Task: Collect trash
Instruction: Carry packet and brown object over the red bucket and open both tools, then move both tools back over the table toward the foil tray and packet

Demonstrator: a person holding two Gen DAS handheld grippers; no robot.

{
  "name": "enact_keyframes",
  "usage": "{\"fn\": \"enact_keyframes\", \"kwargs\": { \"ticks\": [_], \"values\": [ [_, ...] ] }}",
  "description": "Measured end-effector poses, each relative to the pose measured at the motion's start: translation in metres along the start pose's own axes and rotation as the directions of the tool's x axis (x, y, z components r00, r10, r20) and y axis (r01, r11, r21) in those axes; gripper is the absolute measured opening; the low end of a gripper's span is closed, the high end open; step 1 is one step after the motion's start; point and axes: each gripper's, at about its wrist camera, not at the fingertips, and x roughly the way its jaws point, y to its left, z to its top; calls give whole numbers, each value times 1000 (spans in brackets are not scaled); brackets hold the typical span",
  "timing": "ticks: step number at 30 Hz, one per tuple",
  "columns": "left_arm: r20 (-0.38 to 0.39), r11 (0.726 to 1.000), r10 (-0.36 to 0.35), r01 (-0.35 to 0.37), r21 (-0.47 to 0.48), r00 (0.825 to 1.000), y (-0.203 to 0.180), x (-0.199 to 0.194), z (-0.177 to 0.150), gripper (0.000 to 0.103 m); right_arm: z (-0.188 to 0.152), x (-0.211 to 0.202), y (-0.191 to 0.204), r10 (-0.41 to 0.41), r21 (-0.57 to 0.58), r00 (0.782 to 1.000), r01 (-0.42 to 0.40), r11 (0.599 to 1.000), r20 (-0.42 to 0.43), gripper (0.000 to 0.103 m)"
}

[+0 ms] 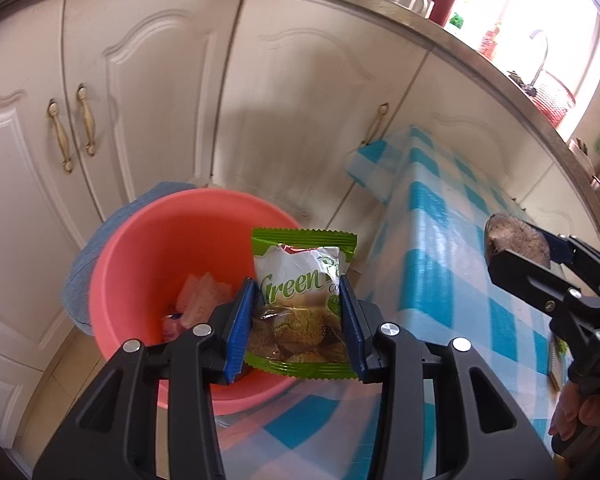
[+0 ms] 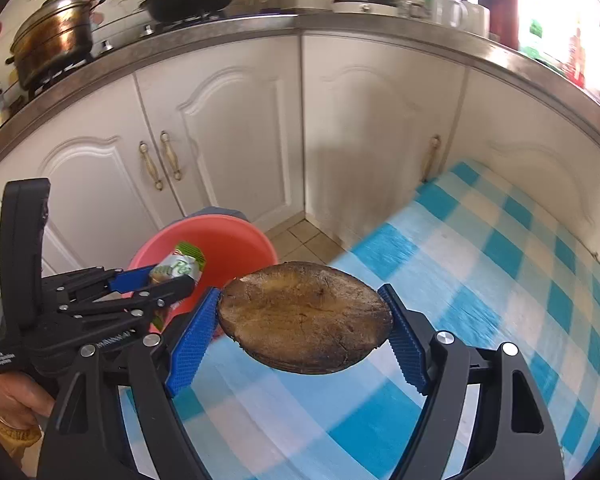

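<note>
The green snack packet (image 1: 304, 300) reads "Green" in large letters, its other print too small to read.

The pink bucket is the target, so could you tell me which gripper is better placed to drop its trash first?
Left. The left gripper holds the green cookie wrapper right above the pink bucket, while the right gripper holds the brown round disc over the checkered tablecloth.

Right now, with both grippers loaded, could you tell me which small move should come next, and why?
Probably open the left gripper and let the green snack packet drop: it already hangs over the mouth of the pink bucket. The right gripper, clamped on the brown round disc, is over the checked tablecloth, so it should follow afterwards.
</note>
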Motion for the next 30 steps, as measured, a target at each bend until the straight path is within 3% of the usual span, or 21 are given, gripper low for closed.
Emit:
{"fn": "enact_keyframes", "kwargs": {
  "ticks": [11,14,19,24,30],
  "values": [
    [-60,995,61,-66,-75,996,44,21,-8,43,28,48,57,36,-145,998,-42,989,-42,79],
    [-77,992,67,-75,-99,995,55,27,-11,50,31,63,63,25,-151,998,-34,988,-60,81],
    [-79,985,84,-95,-143,993,69,29,-14,78,29,62,51,13,-87,1000,-15,996,-22,89],
    [-70,978,100,-111,-177,993,76,24,-13,86,23,39,22,16,24,1000,-16,1000,19,90],
    [-70,978,104,-115,-175,992,71,16,-10,88,0,1,-16,-36,150,996,24,988,78,90]
  ]
}}
